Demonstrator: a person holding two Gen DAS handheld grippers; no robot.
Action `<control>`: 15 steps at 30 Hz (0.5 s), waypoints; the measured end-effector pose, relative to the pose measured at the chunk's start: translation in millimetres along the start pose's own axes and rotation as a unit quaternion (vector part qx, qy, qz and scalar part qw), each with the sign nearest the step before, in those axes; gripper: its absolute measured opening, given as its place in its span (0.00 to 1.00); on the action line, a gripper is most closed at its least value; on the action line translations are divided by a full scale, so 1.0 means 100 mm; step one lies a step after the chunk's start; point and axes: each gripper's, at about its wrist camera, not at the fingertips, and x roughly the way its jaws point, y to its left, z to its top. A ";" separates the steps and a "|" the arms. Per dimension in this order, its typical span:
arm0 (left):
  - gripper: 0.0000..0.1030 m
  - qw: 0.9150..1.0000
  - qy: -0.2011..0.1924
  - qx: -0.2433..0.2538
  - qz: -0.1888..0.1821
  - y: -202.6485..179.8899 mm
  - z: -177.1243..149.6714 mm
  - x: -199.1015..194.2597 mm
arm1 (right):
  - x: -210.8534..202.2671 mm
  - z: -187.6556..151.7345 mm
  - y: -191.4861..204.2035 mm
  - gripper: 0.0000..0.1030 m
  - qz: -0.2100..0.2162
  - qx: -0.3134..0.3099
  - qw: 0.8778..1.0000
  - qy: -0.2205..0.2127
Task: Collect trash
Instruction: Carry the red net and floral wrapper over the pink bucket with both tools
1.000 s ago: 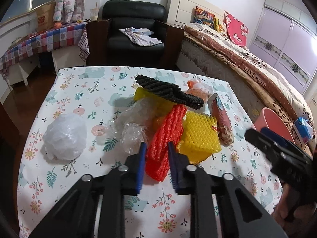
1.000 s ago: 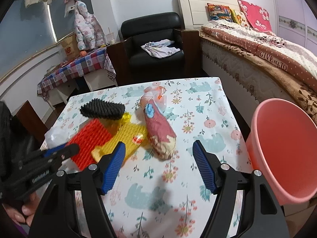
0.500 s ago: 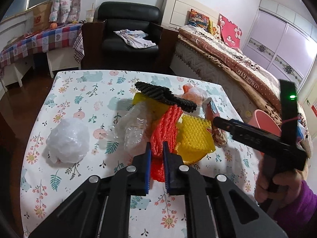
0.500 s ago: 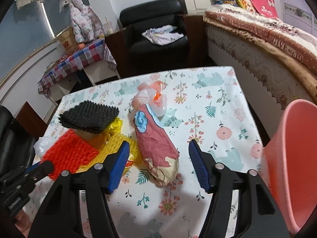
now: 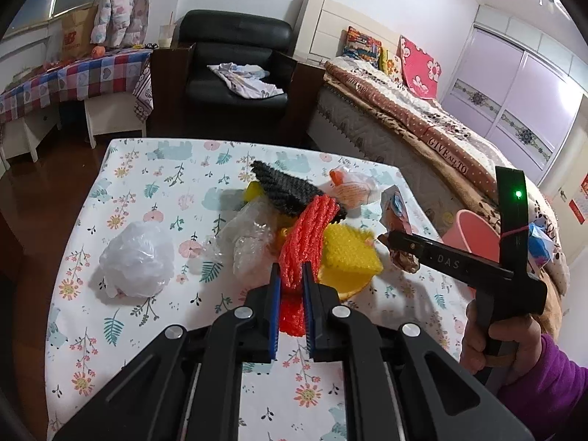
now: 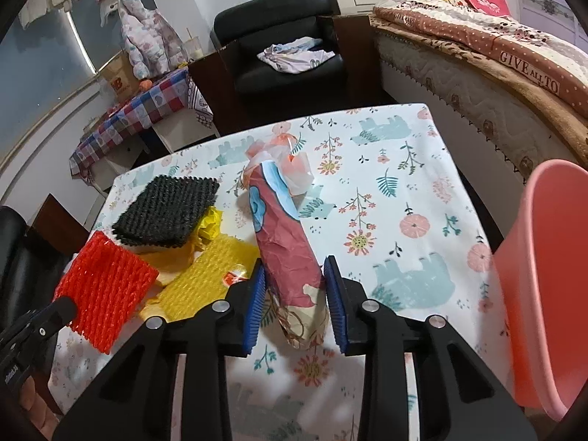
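- Where the table [image 5: 121, 330] reaches its left edge in the left wrist view, a crumpled white plastic bag [image 5: 136, 259] lies alone on the flowered cloth, well apart from the main heap.
- Just right of it, toward the middle of the table, clear crinkled plastic wrap [image 5: 250, 235] rests against the heap.
- The left gripper [image 5: 291, 277] has its blue-padded jaws closed on the near end of the red foam net [image 5: 307, 237], which runs away from the camera over the heap.
- A black foam net [image 5: 290, 191] lies behind it toward the far edge, on top of a yellow crumpled piece; in the right wrist view it sits flat as a stack [image 6: 167, 209].
- A yellow foam net [image 5: 347, 253] lies just right of the red one, touching it.
- An orange-and-white wrapper [image 5: 351, 189] sits near the far right corner of the table.
- The crumpled maroon snack bag [image 6: 286, 253] lies lengthwise near the right edge, its far end touching that wrapper.
- The right gripper [image 6: 294, 273] straddles the bag's near end, one blue pad on each side; the jaws are narrowed around it, and I cannot tell whether they press it.
- Beyond the table's right edge stands a pink bin [image 6: 544, 264], its rim beside the cloth.
- A person's hand [image 5: 496, 345] in a purple sleeve holds the right gripper's handle.
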 end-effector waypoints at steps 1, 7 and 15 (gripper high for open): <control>0.09 1.000 -0.003 0.001 -0.002 -0.02 0.00 -0.03 | -0.05 -0.01 0.01 0.31 0.002 0.000 1.000 -0.002; 0.09 1.000 -0.020 0.007 -0.004 -0.18 0.06 -0.17 | -0.35 -0.05 0.00 0.31 0.012 0.003 1.000 -0.020; 0.09 0.999 -0.032 0.020 0.004 -0.48 0.16 -0.22 | -0.70 -0.13 -0.05 0.31 0.021 0.001 0.999 -0.042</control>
